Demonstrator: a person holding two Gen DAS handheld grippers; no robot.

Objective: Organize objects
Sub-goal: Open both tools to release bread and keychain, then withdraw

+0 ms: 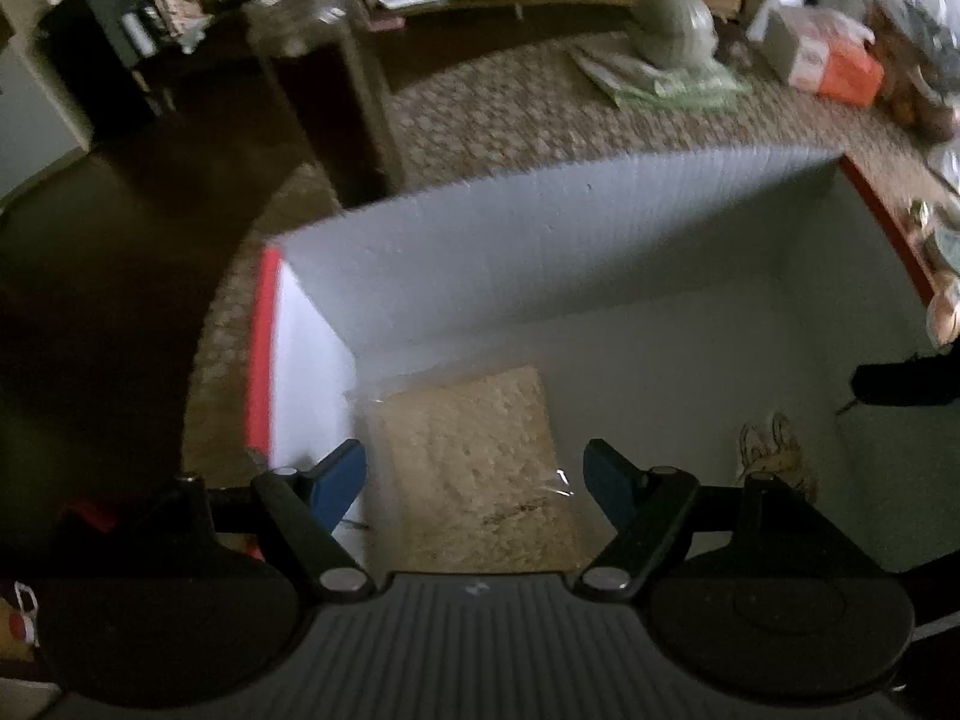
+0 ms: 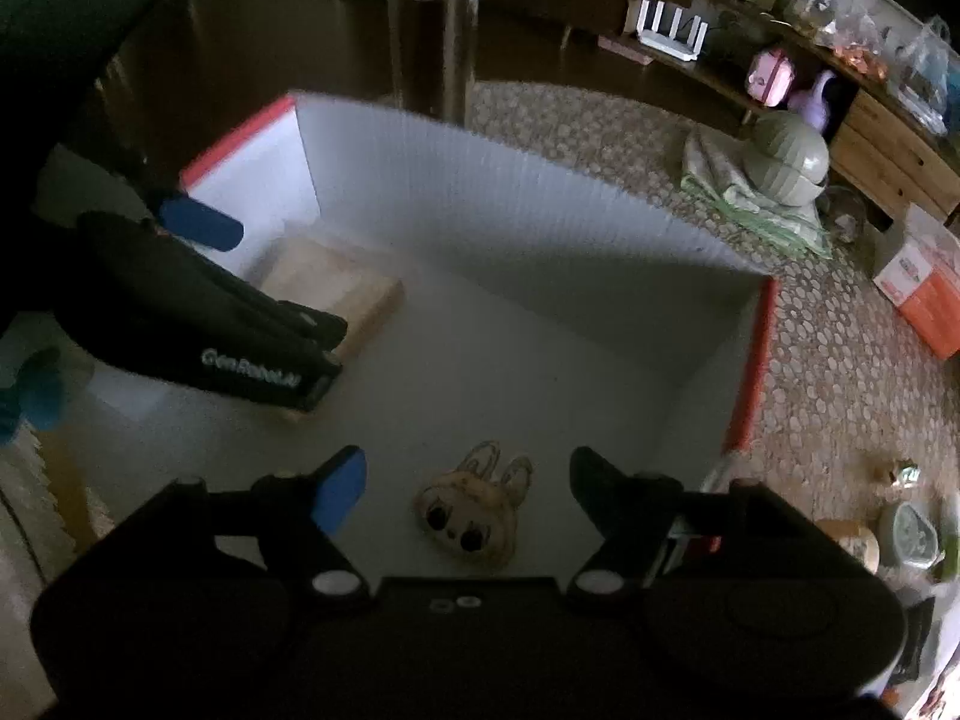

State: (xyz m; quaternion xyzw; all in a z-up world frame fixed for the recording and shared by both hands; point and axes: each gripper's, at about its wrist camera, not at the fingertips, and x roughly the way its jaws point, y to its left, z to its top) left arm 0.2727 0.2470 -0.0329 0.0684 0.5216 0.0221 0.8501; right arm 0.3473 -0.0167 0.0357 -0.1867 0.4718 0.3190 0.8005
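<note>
A white corrugated box (image 1: 540,240) with red edges stands open on a woven rug. In its left corner lies a beige pad in clear wrap (image 1: 474,468). My left gripper (image 1: 474,456) hangs over that pad, open, with its blue pads clear of the wrap. A small tan bunny-face toy (image 2: 468,522) lies on the floor of the box (image 2: 510,192), and the toy (image 1: 774,450) also shows in the left wrist view. My right gripper (image 2: 468,459) is just above the toy, open, with its fingers apart from it. One blue pad (image 2: 201,222) of the left gripper shows above the beige pad (image 2: 336,294).
The woven rug (image 2: 840,360) surrounds the box. On it are a green helmet-shaped object (image 2: 786,162) on folded green cloth, an orange and white carton (image 2: 924,294), a tall glass jar (image 2: 432,30) behind the box, and small items (image 2: 906,534) at the right. A low wooden shelf (image 2: 888,138) runs along the back.
</note>
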